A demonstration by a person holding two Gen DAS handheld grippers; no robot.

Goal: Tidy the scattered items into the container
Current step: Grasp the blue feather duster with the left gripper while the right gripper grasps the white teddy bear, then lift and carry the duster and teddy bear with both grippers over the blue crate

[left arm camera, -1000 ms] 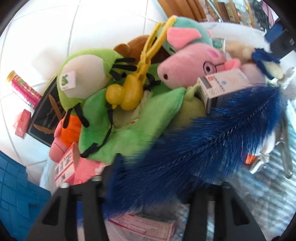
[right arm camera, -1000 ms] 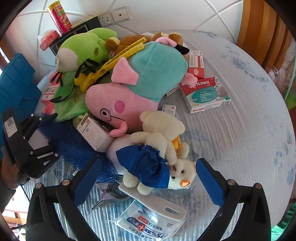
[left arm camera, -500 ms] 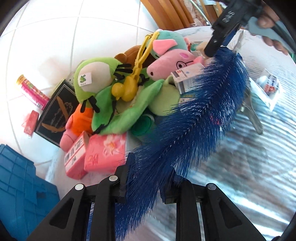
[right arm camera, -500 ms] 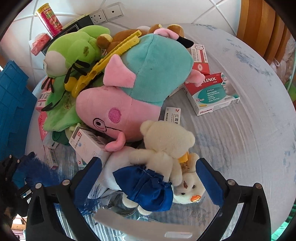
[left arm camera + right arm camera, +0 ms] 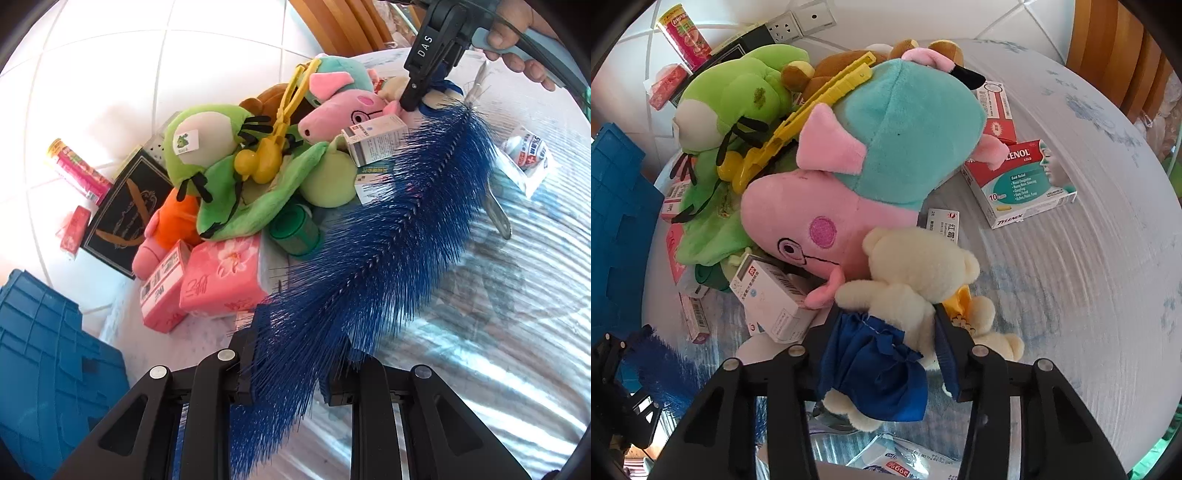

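Your left gripper [image 5: 286, 365] points steeply down, jaws clamped tight on the brush [image 5: 388, 236]. Your right gripper [image 5: 882, 332] tilts steeper, jaws closing on the bear [image 5: 908, 295] between them, your hand [image 5: 517, 40] on its handle.

At the bottom of the frame, the left claw [image 5: 288, 373] is clamped on a blue bristle brush [image 5: 388, 236] slanting toward upper right. Plush toys [image 5: 229, 155] pile at centre; a blue container [image 5: 44, 369] sits lower left; the right claw [image 5: 412, 103] reaches in at upper right.
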